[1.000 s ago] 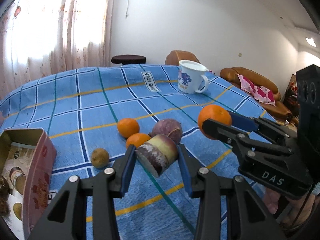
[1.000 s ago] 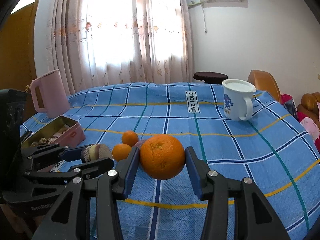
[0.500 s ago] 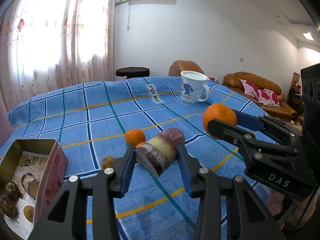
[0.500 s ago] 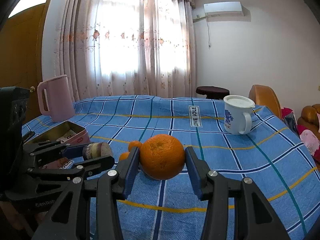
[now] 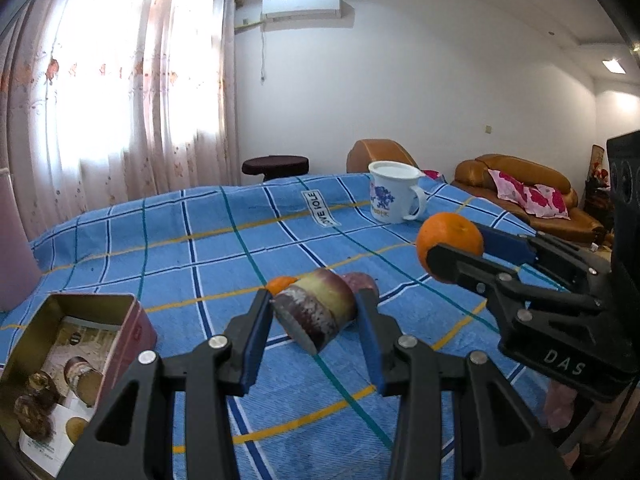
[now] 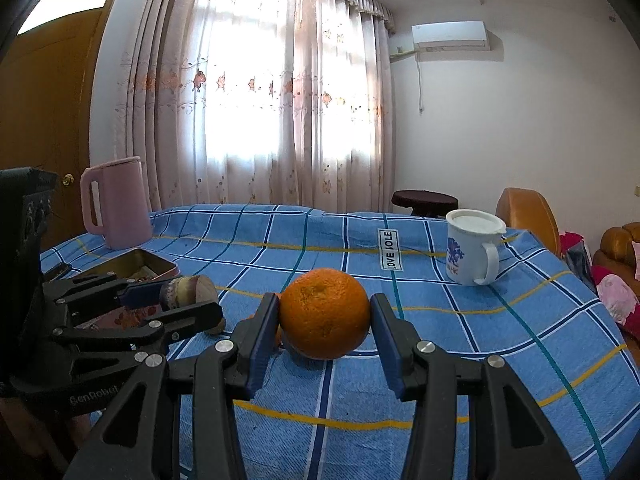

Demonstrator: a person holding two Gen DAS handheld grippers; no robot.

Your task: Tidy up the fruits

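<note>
My left gripper is shut on a short purple-green sugarcane piece, held above the blue checked cloth. My right gripper is shut on a large orange, also off the table. Each gripper shows in the other's view: the right gripper with its orange at the right, the left gripper with its sugarcane piece at the left. A small orange and a purple fruit lie on the cloth, mostly hidden behind the sugarcane piece.
An open pink tin holding sugarcane pieces and dark fruits sits at the table's near left, seen as tin from the right. A white mug stands at the far right and a pink kettle at the far left. Sofas lie beyond the table.
Both grippers have tipped upward while keeping their grips. The loose fruits on the cloth have dropped in view and slid behind the held sugarcane piece and orange.
</note>
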